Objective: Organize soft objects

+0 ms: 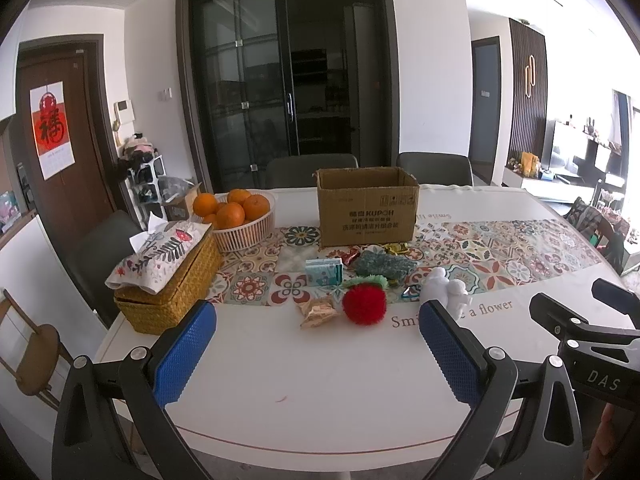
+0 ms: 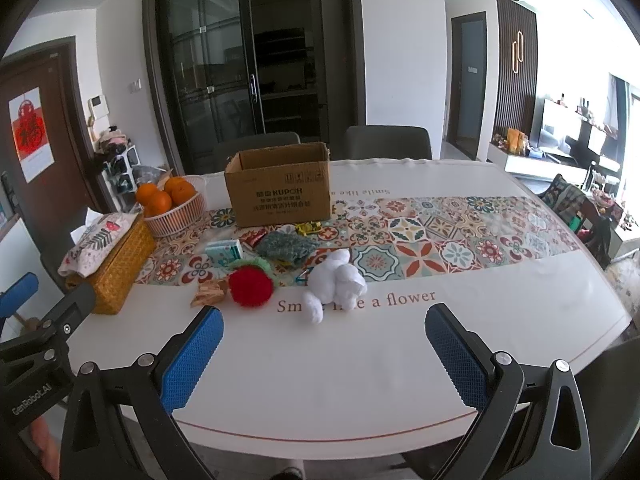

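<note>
A red fuzzy ball with a green frill (image 1: 364, 303) (image 2: 251, 285) lies on the white table near the tiled runner. A white plush toy (image 1: 444, 289) (image 2: 335, 283) lies just right of it. A green-grey knitted cloth (image 1: 383, 265) (image 2: 287, 249) lies behind them. An open cardboard box (image 1: 367, 205) (image 2: 280, 189) stands further back on the runner. My left gripper (image 1: 316, 352) is open and empty, above the table's near edge, short of the ball. My right gripper (image 2: 324, 356) is open and empty, short of the plush toy.
A wicker tissue box with a floral cover (image 1: 168, 280) (image 2: 108, 256) and a basket of oranges (image 1: 240, 216) (image 2: 172, 204) stand at the left. A small teal pack (image 1: 323, 272) (image 2: 224, 252), a tan wrapper (image 1: 318, 312) (image 2: 208, 294) and small trinkets lie among the soft things. Chairs stand behind the table.
</note>
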`<state>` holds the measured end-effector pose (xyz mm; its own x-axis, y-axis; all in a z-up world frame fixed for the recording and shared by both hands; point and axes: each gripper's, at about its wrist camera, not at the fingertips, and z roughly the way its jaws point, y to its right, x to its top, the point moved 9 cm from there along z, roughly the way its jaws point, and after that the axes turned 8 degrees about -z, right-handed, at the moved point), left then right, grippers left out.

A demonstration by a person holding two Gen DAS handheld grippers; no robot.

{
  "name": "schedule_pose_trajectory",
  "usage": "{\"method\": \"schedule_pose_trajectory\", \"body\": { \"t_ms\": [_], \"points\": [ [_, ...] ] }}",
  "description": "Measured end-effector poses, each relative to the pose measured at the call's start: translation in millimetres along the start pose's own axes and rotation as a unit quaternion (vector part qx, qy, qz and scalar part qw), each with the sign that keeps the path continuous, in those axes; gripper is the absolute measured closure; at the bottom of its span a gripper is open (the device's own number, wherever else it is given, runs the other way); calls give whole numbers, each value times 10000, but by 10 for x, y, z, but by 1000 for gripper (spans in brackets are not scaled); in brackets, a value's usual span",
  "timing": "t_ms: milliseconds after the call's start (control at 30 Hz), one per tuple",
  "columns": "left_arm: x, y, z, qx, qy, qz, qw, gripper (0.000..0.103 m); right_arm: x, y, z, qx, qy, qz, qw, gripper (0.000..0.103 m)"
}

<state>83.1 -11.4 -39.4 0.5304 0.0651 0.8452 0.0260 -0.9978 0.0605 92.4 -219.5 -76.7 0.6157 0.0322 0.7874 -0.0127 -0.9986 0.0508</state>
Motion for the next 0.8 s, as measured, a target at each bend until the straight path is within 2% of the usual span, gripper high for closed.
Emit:
{"method": "schedule_pose_trajectory", "body": {
  "t_ms": [400, 600, 800],
  "points": [
    [-92, -130, 274, 163, -289, -7, 9994, 0, -15, -182, 334, 152, -191, -85, 9997, 2],
    [-127, -228, 594, 123, -574, -27, 9983, 1, 77, -377, 650, 428, -292, -175, 9985, 6],
    [-100, -275, 980, 49, -821, 30, 9966, 4, 130, -405, 1073, 382, -619, -105, 9973, 9]
  ]
}}
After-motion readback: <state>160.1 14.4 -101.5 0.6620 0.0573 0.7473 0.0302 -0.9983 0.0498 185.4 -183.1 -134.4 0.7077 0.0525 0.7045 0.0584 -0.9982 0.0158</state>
